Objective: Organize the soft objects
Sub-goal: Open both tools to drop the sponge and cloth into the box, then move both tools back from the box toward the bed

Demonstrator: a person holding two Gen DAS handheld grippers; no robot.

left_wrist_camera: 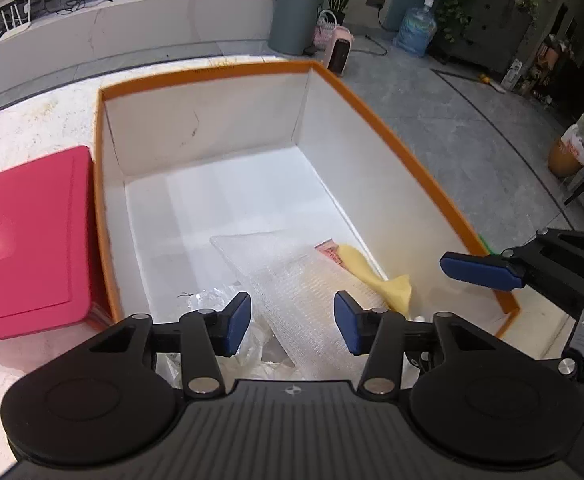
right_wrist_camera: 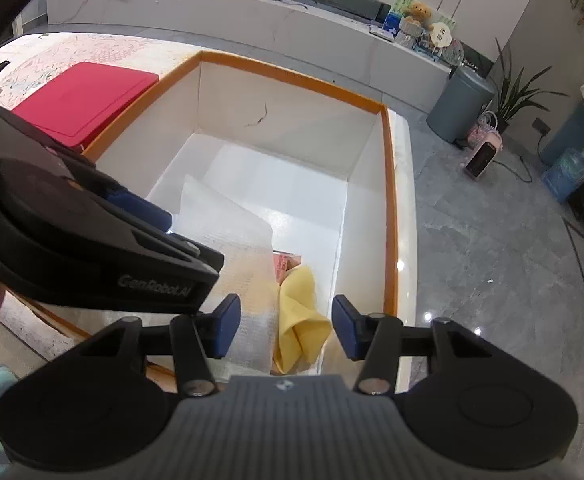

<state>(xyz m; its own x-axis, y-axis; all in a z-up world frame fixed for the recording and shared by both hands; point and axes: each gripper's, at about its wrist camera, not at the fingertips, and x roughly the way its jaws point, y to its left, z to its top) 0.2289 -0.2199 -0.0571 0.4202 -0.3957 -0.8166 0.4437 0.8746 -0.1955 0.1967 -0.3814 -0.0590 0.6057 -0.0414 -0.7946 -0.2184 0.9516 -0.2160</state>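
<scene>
1. Nearest the left wrist camera, the left gripper (left_wrist_camera: 292, 322) fills the bottom of the frame, its blue fingers (left_wrist_camera: 237, 322) apart and holding nothing.
2. Below it, a sheet of bubble wrap (left_wrist_camera: 292, 276) lies on the floor of the orange-rimmed box (left_wrist_camera: 372, 108), with crumpled clear plastic (left_wrist_camera: 211, 300) at lower left.
3. Just right of the sheet, a yellow cloth (left_wrist_camera: 362, 270) rests by the box's right wall, a small pink packet (left_wrist_camera: 330, 250) at its upper end.
4. In the right wrist view, the right gripper (right_wrist_camera: 285, 328) hangs over the yellow cloth (right_wrist_camera: 300, 312), fingers spread, empty.
5. At left, a red lid (left_wrist_camera: 27, 240) lies on the bench (left_wrist_camera: 19, 128) beside the box.
</scene>
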